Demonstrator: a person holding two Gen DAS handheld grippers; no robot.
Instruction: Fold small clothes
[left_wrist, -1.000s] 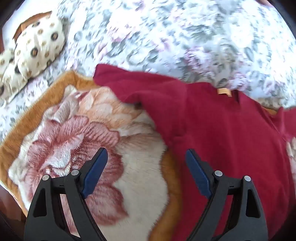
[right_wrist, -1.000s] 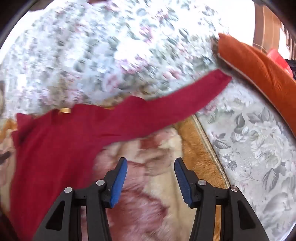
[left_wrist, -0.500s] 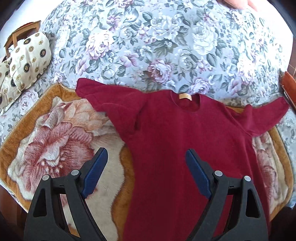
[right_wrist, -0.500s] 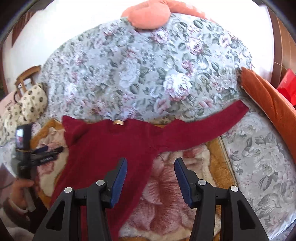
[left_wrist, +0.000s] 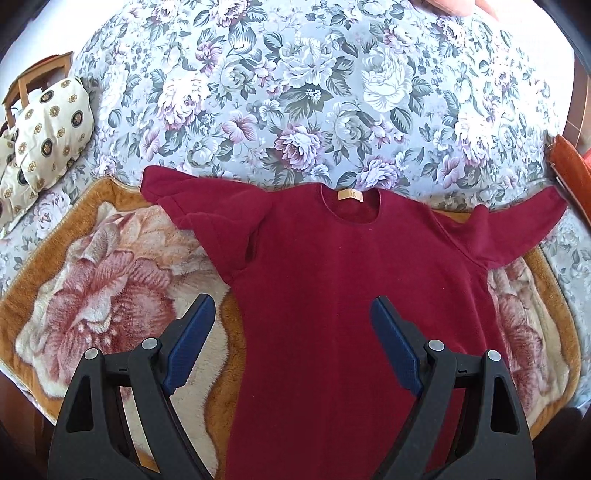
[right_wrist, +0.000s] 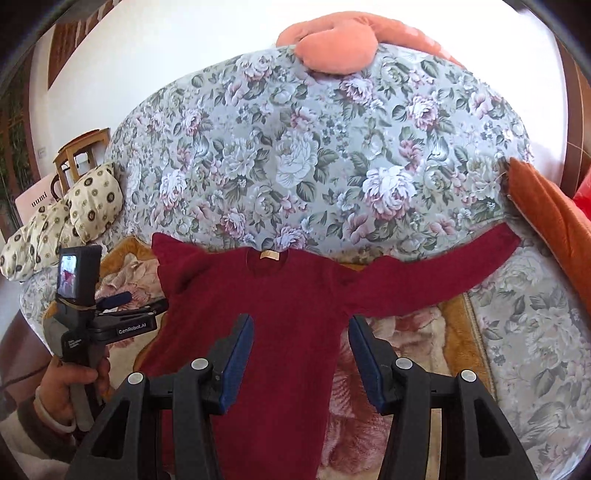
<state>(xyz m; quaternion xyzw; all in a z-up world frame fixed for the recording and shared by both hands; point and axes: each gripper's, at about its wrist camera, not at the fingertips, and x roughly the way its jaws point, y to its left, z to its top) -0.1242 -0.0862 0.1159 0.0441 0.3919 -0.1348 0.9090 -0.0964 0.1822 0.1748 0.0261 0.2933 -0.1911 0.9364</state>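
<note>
While spread flat, sweater (left_wrist: 332, 295) below left hand-held gripper (left_wrist: 291, 325)

Matt fleecy maroon sweater (left_wrist: 332, 295) on plush floral blanket (left_wrist: 110, 288); smooth printed-cotton bedspread (left_wrist: 314, 92); matt black plastic left gripper (left_wrist: 291, 332), upper-left wooden chair (right_wrist: 79, 155).

A dark red long-sleeved sweater (left_wrist: 332, 295) lies flat and face up on a plush rose-patterned blanket (left_wrist: 103, 280). Its round neckline, with a small tan label (left_wrist: 350, 195), sits at the blanket's far edge. One sleeve (right_wrist: 436, 273) stretches straight out past the blanket's side; the other sleeve (left_wrist: 207, 214) is folded back on itself beside the body, over the blanket's roses.
</note>
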